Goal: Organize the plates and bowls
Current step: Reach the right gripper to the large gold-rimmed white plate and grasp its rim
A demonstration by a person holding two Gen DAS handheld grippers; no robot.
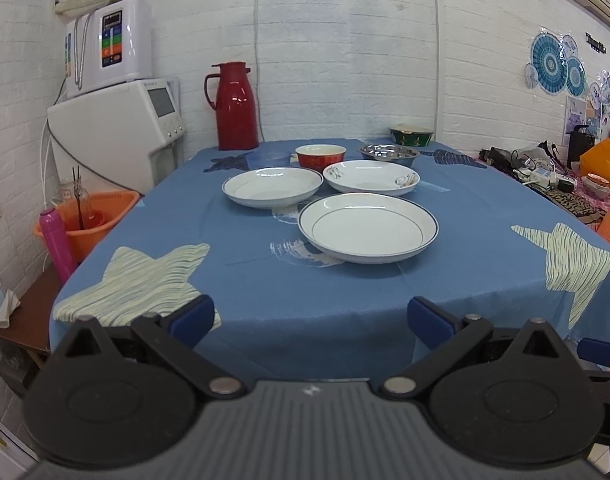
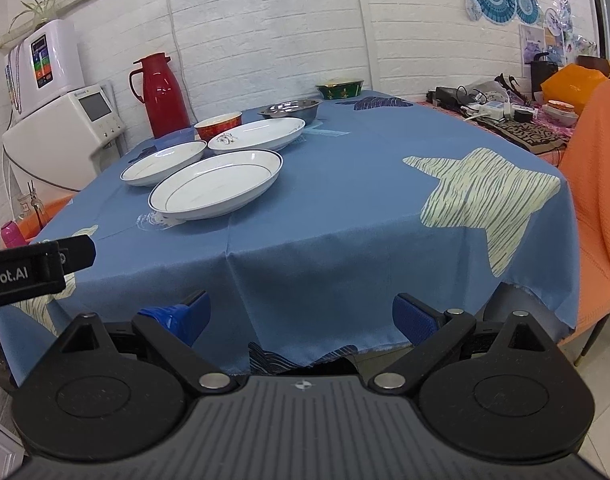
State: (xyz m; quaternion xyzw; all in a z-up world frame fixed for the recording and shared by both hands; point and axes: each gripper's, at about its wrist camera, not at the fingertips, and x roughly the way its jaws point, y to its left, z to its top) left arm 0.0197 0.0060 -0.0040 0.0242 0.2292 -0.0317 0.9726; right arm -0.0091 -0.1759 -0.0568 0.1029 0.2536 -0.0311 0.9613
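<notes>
You're hovering both grippers off the near edge of the counter (image 1: 345, 312) right now, and nothing's been touched yet. The left gripper (image 1: 311, 316) has its jaws spread wide with nothing between them, same deal with the right gripper (image 2: 301, 314), jaws apart and empty.

All the dishes are sitting toward the middle and far side of the blue cloth. Closest to you is the big white plate (image 1: 368, 227) with the dark rim line. Just behind it, the second white plate (image 1: 273, 186) on the left and the patterned plate (image 1: 371, 176) on the right, all three packed close together. Further back there's the red bowl (image 1: 321, 156), the steel bowl (image 1: 389, 153) and the green bowl (image 1: 411, 135) near the wall.

Handling-wise, I'm guessing those plates are glazed ceramic: stiff, a bit heavy, slick, and they'll chip if you clank them. The rims are flaring up off the cloth, so that's where I'd be pinching, near edge, jaws straddling the lip top and bottom. Expect the plate to want to droop from a one-sided rim grip, so bite deep. The steel bowl is probably light and slippery too. The cloth could bunch if you drag anything, so lift instead.
</notes>
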